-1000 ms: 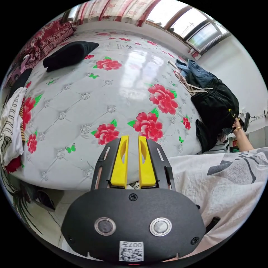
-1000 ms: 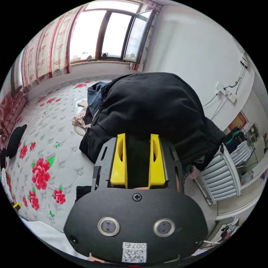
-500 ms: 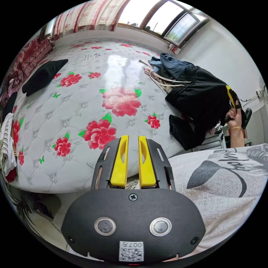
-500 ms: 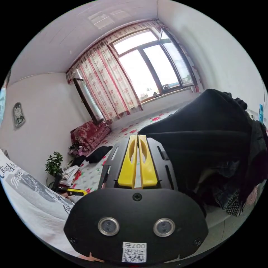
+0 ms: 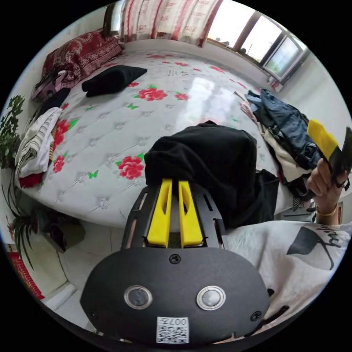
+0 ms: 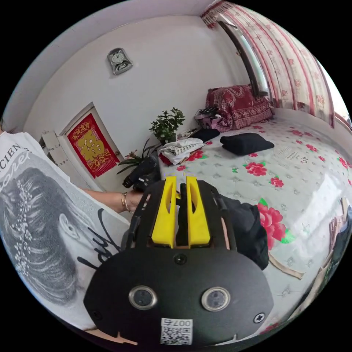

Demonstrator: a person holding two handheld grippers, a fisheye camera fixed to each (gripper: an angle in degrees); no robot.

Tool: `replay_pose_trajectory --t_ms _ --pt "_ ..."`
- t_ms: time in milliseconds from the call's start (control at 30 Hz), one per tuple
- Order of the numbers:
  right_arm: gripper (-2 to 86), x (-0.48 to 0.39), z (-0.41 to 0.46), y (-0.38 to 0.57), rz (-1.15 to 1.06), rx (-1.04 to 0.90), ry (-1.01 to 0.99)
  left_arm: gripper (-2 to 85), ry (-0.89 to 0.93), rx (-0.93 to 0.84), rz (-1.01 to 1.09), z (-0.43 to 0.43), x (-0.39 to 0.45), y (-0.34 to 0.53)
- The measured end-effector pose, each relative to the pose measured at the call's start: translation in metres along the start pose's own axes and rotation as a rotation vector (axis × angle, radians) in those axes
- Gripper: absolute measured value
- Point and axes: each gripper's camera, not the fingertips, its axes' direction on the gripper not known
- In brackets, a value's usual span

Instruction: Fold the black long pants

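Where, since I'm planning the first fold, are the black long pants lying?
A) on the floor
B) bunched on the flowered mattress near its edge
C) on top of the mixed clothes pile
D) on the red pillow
B: the left gripper view shows the black long pants heaped on the flowered mattress near its edge, apart from the clothes pile.

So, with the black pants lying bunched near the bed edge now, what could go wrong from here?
The black pants lie in a heap at the edge of the bed, with part of them over the edge, so they might slide off. The pile of other clothes lies close, so a pull could drag a piece along. The left gripper has nearly closed jaws, so they must open wider first.
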Motion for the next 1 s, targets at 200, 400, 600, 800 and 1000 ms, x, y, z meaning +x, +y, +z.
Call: replay_pose_trajectory --t_ms 200,400,600,800,1000 --pt "6.3 0.066 -0.022 0.11 0.408 -0.176 0.304 6.3 0.039 0.02 -0.118 -0.019 -0.056 0.032" --pt "8.9 0.073 -0.028 0.146 0.625 -0.1 0.355 8.2 0.067 0.107 -0.082 -0.048 -0.085 0.001" --pt "9.7 0.067 0.073 0.098 0.559 -0.203 0.193 13.5 0.266 -0.029 0.193 -0.005 -0.025 -0.083" --pt "2.9 0.065 0.125 0.084 0.57 -0.381 0.237 6.2 0.173 -0.355 0.439 0.07 0.068 -0.127" --pt "0.3 0.025 0.002 0.043 0.462 -0.045 0.463 -0.2 0.302 -0.024 0.248 -0.022 0.015 -0.105"
